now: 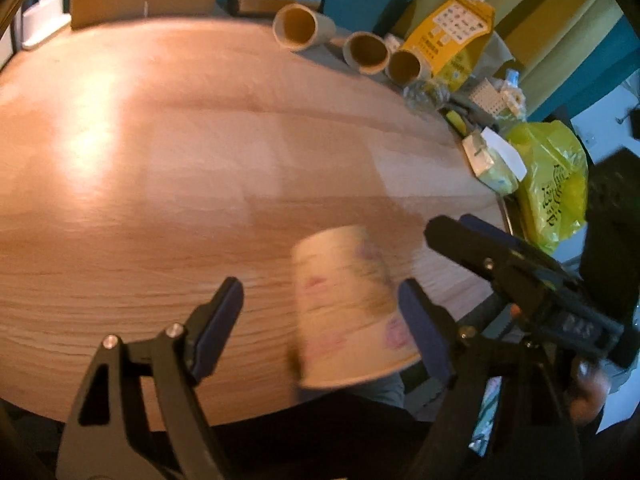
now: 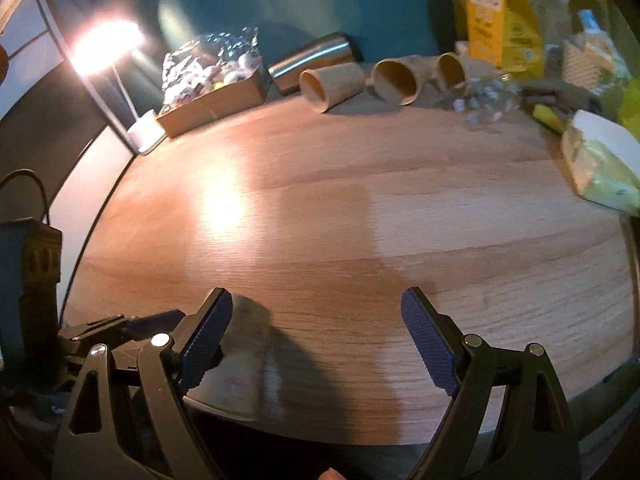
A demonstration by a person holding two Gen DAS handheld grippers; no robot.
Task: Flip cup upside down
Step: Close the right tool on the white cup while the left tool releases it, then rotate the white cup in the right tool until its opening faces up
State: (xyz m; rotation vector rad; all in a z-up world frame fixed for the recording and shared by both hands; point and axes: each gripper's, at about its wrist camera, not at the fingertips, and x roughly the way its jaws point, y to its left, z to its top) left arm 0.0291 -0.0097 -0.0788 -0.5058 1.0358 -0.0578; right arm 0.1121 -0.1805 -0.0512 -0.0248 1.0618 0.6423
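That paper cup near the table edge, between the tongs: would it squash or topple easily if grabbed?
Probably yes. The paper cup looks thin-walled and light, so a hard pinch from the left tongs, now open around it, could dent it. It stands wide rim down near the table edge, so it seems stable, though a push might slide it off.

Cream cup (image 1: 348,304) with pink-purple blotches, blue ribbed pads (image 2: 426,340) on black grippers, tan tubes (image 1: 304,26) and yellow bag (image 1: 452,36) along the light-wood table's (image 1: 160,160) far edge.

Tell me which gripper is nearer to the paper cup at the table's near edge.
Left. The paper cup sits between the open fingers of the left gripper, against its right pad. The right gripper is open beside it, with the cup just outside its left finger.
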